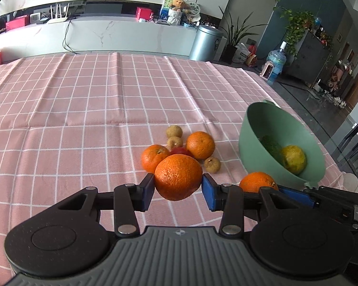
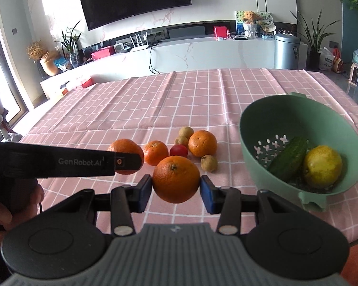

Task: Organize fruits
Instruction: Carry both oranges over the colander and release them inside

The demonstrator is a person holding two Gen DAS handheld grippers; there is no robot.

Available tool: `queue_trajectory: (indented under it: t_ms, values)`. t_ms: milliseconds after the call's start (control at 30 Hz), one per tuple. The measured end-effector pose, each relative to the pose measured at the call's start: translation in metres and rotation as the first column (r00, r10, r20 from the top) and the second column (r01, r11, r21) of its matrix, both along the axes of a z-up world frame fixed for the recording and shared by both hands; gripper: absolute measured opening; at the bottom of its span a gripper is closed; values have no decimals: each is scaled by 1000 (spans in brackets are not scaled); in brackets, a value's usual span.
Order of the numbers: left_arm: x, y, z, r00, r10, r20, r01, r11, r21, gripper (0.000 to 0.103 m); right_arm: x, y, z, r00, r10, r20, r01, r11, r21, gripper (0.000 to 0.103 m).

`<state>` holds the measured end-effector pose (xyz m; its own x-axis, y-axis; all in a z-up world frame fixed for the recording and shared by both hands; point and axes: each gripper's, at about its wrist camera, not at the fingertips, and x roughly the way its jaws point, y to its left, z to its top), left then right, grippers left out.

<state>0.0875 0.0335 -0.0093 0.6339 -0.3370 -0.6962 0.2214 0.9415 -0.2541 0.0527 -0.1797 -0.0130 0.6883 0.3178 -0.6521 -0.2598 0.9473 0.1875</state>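
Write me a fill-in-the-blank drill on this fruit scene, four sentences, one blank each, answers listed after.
1. Each gripper, the left gripper and the right gripper, is shut on an ____.
2. The green colander holds a yellow citrus fruit and a ____.
3. The tablecloth is checked in white and ____.
4. Among the loose oranges lies one small round ____ fruit.

Missing words: orange; cucumber; pink; red

Pink checked tablecloth carries 2 oranges, tomato, 3 longans, green colander.
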Motion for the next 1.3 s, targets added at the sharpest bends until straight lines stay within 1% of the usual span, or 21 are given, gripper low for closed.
queue_trajectory:
  t_ms: [200,367,500,667,800,867,933,1067,1167,1300]
  values:
    - [2,-34,28,996,-91,16,91,996,18,48,-3,-42,20,999,-35,-25,35,999,18,41]
    - [20,-63,48,986,-167,20,167,986,-13,48,3,-77,40,998,-60,-17,59,998,-22,41]
    - [33,-93,55,975,-222,18,221,975,16,48,15,-104,49,996,-79,-38,77,996,-53,41]
    - [49,-125,47,961,-274,-28,275,959,64,48,40,-133,46,988,-79,-131,73,996,-47,41]
    - [69,-143,34,950,-291,-111,300,950,86,48,60,-146,34,976,-77,-202,67,996,-58,41]
    - [75,-151,28,943,-299,-143,316,942,116,48,68,-150,29,970,-69,-234,57,997,-56,41]
    - [81,-158,22,935,-304,-180,332,932,149,48,77,-151,23,961,-50,-270,37,998,-51,41]
    - [90,-167,14,920,-317,-229,361,915,183,48,91,-148,10,939,-15,-343,-1,999,-45,41]
    - [96,-176,9,907,-327,-266,388,894,224,48,98,-145,3,925,7,-380,-25,999,-41,41]
    - [101,-186,4,900,-329,-285,407,869,283,48,107,-143,-5,909,22,-416,-47,998,-51,41]
